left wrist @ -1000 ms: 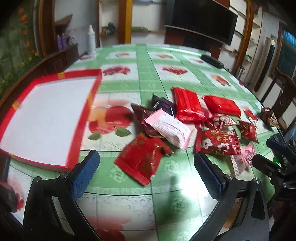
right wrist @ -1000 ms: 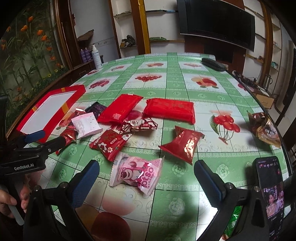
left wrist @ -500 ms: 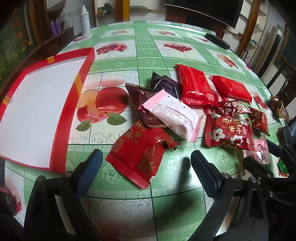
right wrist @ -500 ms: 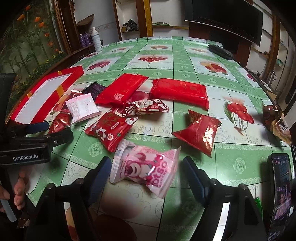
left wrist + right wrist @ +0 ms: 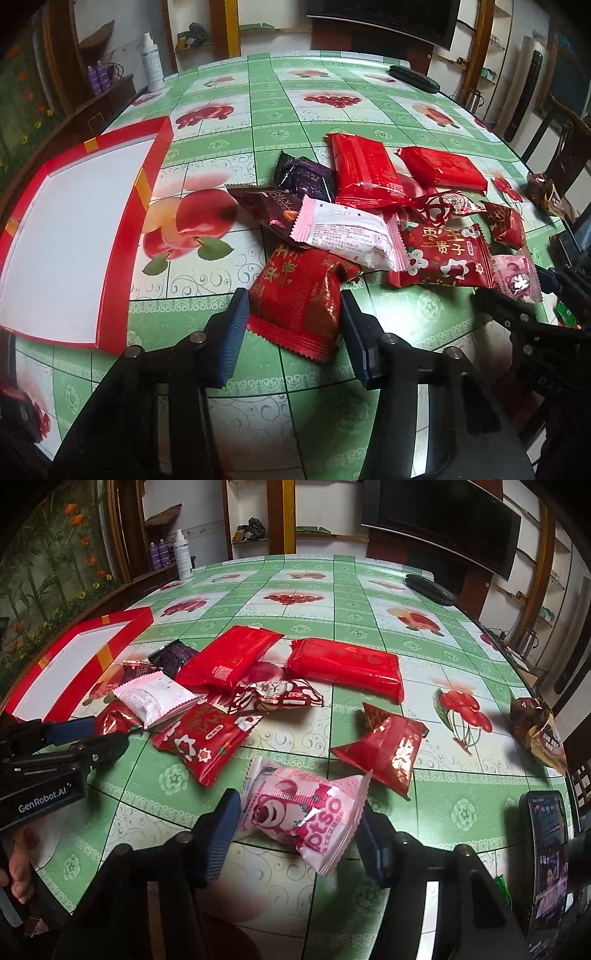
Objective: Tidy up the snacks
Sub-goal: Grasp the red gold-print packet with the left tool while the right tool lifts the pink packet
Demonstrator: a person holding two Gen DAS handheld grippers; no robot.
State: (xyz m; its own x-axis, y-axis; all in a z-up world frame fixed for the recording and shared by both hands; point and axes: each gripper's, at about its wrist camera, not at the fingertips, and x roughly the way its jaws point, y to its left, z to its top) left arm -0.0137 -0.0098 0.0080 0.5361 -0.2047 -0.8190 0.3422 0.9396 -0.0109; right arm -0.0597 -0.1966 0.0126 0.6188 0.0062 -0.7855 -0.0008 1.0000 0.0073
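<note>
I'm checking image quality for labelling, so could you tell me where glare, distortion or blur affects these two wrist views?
Left wrist view: the fisheye bends the red tray, and glare streaks the long red packet. Right wrist view: foil glints on the red foil packet, the print on the pink bear packet is sharp, and the corners vignette to black.

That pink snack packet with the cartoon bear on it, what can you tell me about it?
The pink bear packet is a glossy, puffed plastic pillow pack with crimped ends, printed with a magenta bear face, strawberries and large "otso" lettering. It lies flat on the green fruit-patterned tablecloth, slightly askew, nearest the camera and apart from the other snacks. It sits between the blue ribbed pads of the right tool, whose jaws have just been closing; both pads appear to meet its edges. It looks sealed and uncrushed.
</note>
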